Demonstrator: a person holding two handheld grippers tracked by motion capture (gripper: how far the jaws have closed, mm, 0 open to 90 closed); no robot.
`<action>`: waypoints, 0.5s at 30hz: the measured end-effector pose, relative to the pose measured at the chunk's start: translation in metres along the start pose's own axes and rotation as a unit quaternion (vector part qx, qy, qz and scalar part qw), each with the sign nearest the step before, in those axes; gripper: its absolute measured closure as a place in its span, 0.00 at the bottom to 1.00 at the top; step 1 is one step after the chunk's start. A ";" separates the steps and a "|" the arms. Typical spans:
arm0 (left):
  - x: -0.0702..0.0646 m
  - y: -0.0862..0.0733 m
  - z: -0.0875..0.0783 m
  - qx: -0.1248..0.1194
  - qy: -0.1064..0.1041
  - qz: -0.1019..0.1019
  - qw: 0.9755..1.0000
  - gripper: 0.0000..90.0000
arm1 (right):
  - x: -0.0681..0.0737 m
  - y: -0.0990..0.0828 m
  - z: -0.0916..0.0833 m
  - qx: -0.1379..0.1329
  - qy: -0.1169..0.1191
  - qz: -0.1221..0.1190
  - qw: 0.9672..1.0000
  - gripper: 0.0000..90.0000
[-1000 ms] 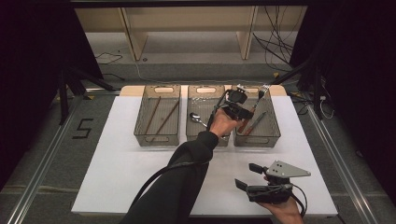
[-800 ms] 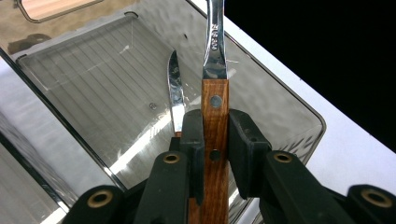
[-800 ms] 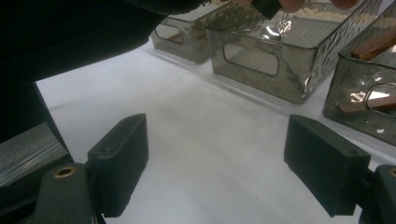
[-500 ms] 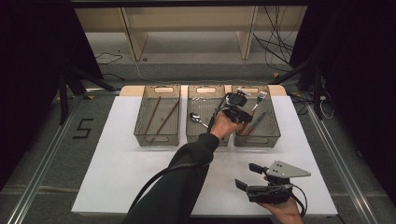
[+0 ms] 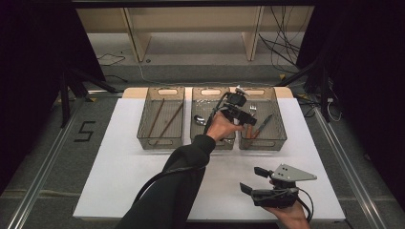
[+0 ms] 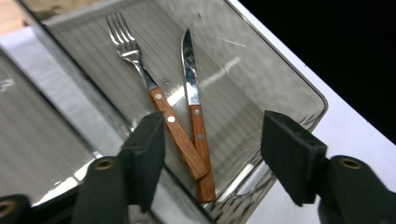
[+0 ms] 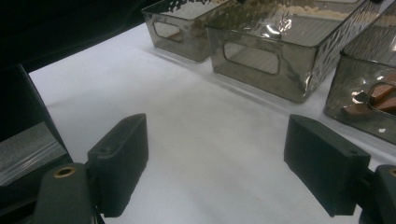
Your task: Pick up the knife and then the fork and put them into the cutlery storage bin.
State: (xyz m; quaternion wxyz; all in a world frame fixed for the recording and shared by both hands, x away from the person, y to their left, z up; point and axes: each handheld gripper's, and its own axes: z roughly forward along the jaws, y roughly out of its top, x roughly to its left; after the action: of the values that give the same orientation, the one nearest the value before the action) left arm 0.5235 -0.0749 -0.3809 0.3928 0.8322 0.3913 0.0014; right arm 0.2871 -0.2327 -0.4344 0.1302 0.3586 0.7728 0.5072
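The left gripper [image 5: 248, 119] is hovering over the right-hand bin [image 5: 282, 138] of 3 smoky plastic bins standing in a row at the far side of the white tabletop [image 5: 119, 181]. Its jaws have just been opening and are now standing released, with nothing between the pads. Directly below them, in the left gripper view, a fork [image 6: 154, 93] and a knife [image 6: 194, 112], both with riveted wooden handles, are lying on the ribbed floor of that bin, their handles crossing near the close wall. Compared with a moment earlier, when the jaws were nearly clenched above the same bin, this is reading as a drop just completed: the piece of cutlery is delivered and resting free. The sorting appears to be progressing, with a spoon [image 5: 198, 119] lying in the middle bin and 2 chopsticks [image 5: 165, 119] in the left one. The right gripper [image 5: 255, 183] is waiting near the tabletop's front edge, its jaws wide apart and gripping nothing.
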 end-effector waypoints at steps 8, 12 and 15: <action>0.006 -0.015 -0.029 -0.017 -0.013 0.014 1.000 0.33 | -0.001 0.000 0.000 -0.001 -0.004 0.002 1.000 0.25; 0.011 -0.029 -0.043 -0.021 -0.020 0.018 0.999 0.30 | -0.001 0.000 0.000 -0.002 -0.005 0.002 1.000 0.25; 0.016 -0.041 -0.054 -0.032 -0.028 0.017 0.999 0.28 | -0.002 0.000 0.000 -0.001 -0.006 0.003 1.000 0.25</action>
State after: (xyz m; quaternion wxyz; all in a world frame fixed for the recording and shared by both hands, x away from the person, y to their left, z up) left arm 0.4909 -0.0131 -0.3753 0.4297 0.8257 0.3655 -0.0022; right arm 0.2881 -0.2341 -0.4350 0.1336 0.3633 0.7705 0.5064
